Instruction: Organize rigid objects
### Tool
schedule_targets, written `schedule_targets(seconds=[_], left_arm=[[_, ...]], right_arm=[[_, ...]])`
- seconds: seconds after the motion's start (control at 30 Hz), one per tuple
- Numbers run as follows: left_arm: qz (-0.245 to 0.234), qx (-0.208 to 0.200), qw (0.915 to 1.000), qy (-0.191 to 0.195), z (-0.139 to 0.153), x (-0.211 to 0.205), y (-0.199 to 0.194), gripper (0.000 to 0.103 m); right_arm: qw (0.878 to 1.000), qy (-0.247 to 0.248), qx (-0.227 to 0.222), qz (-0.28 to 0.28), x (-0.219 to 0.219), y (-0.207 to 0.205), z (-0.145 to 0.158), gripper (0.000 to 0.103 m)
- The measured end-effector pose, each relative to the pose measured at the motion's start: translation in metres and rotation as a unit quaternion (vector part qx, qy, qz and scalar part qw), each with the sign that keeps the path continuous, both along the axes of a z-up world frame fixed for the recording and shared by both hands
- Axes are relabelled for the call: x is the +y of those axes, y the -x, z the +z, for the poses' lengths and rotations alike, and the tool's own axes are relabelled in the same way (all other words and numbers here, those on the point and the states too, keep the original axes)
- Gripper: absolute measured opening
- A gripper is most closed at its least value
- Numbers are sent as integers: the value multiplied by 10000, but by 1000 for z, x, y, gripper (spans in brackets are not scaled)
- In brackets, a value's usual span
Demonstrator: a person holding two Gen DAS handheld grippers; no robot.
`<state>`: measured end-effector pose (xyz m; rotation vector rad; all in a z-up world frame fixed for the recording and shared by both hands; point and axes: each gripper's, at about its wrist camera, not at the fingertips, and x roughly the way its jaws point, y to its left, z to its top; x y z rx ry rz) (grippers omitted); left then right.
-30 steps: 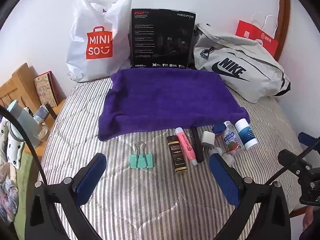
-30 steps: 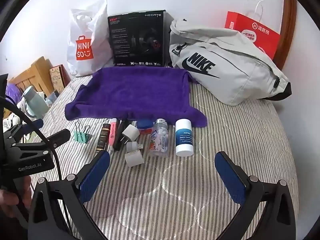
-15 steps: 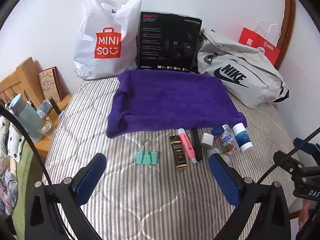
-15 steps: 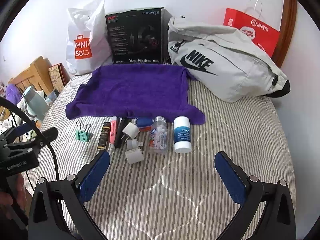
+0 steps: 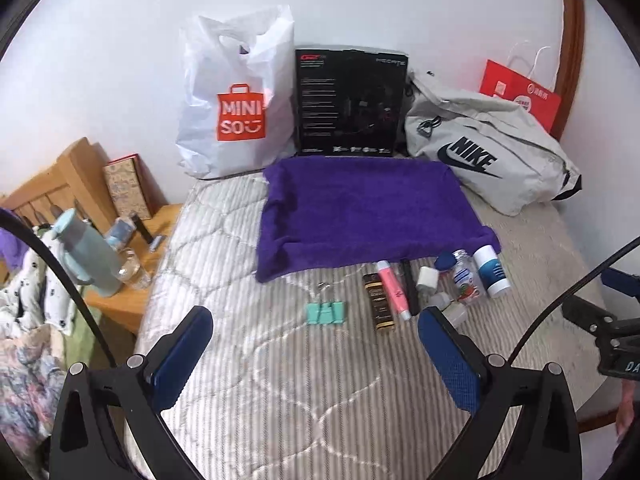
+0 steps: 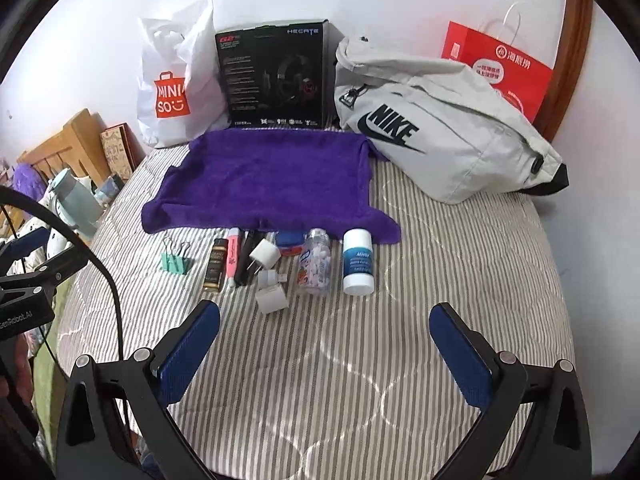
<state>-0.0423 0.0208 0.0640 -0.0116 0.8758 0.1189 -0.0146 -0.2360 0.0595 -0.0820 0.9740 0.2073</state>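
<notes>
A row of small items lies on the striped bed in front of a purple towel: a green binder clip, a black-gold tube, a pink tube, a black pen, white plug adapters, a clear pill bottle and a white-blue bottle. My left gripper hovers open, short of the clip. My right gripper is open, short of the bottles. Neither holds anything.
Against the wall stand a white Miniso bag, a black headset box, a grey Nike bag and a red paper bag. A wooden bedside table with a pale blue bottle sits left of the bed.
Both grippers have pulled back and risen, so the items look smaller and farther away. Nothing on the bed has moved.
</notes>
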Motion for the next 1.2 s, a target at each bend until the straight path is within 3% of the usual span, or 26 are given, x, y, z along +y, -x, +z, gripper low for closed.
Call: schedule_targets(seconds=[0.2, 0.77, 0.93, 1.2], left_arm=[[151, 9, 9998, -94, 5, 10, 9, 103], [39, -2, 9994, 347, -4, 12, -5, 103], [50, 46, 9999, 124, -6, 7, -8, 103], [-2, 69, 9999, 111, -4, 4, -10, 103]], right_arm=[[9999, 123, -88, 25, 0, 6, 13, 103], [9999, -71, -117, 82, -6, 0, 13, 103], [9998, -56, -121, 142, -2, 0, 13, 103], [9999, -68, -78, 118, -1, -2, 11, 103]])
